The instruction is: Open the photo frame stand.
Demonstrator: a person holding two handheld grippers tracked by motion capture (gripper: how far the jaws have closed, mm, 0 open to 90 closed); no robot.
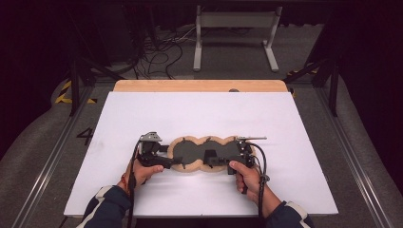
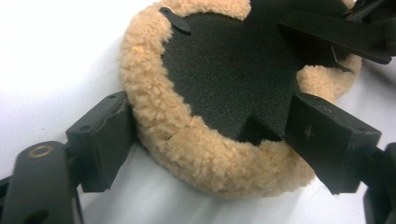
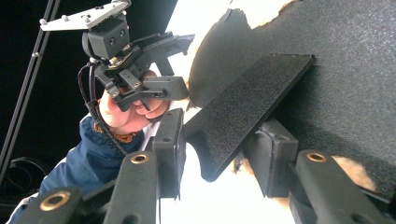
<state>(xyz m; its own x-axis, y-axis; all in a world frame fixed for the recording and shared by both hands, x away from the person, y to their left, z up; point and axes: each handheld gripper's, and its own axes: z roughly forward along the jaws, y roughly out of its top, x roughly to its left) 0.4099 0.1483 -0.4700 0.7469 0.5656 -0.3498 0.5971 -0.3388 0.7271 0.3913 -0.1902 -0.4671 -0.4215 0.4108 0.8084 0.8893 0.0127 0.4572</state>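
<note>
1. White board (image 1: 199,114) covers the wooden table, with dark floor and cables beyond it.
2. On the board lies a fleece pad (image 1: 202,153): a tan woolly rim around a black felt face, with three rounded lobes in a row.
3. The left gripper (image 1: 164,159) straddles the pad's left lobe. In the left gripper view one finger (image 2: 105,140) stands outside the woolly rim (image 2: 187,144), just beside it, and the other finger (image 2: 327,140) rests over the black felt; the jaws are spread wide and do not clamp.
4. The right gripper (image 1: 221,159) is at the pad's right end. In the right gripper view a stiff black strap (image 3: 243,112) of the pad runs between its fingers (image 3: 170,149). Whether the pads squeeze it I cannot tell.
</note>
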